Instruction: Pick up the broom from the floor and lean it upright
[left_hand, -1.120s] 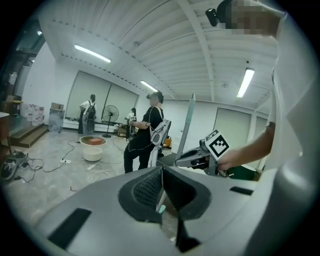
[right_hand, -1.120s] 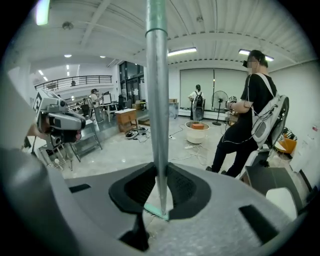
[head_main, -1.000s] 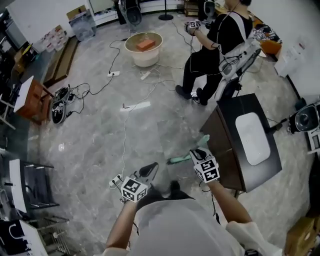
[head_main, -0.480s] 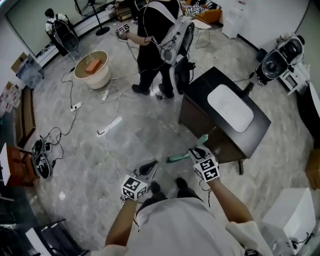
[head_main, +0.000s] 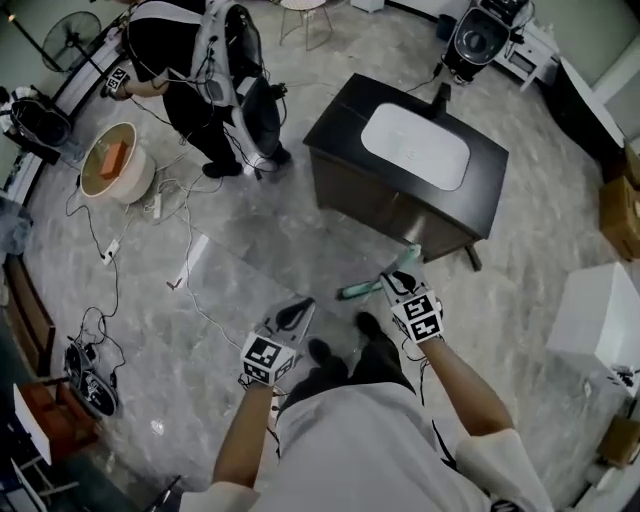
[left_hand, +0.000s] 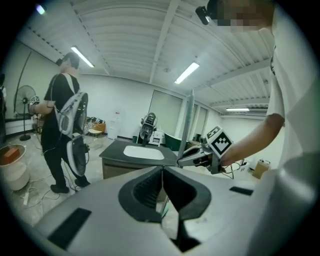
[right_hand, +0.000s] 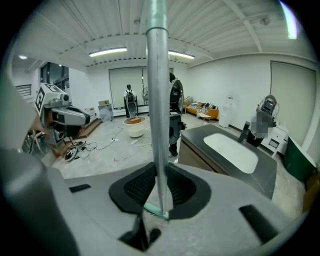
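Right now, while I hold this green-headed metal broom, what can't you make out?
Grey metal broom handle: top end cut off by the right gripper view's upper edge.
Green broom head: partly covered by the right gripper in the head view; floor contact too small to tell.

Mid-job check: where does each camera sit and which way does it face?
Head view: on the person's head, looking steeply down at the floor; both forearms, left gripper and right gripper show.
Left gripper view: on that gripper, looking along its shut, empty jaws at the sink cabinet; right forearm shows.
Right gripper view: looks along jaws clamped on the upright broom handle; left gripper shows.
Both gripper views share the sink cabinet.
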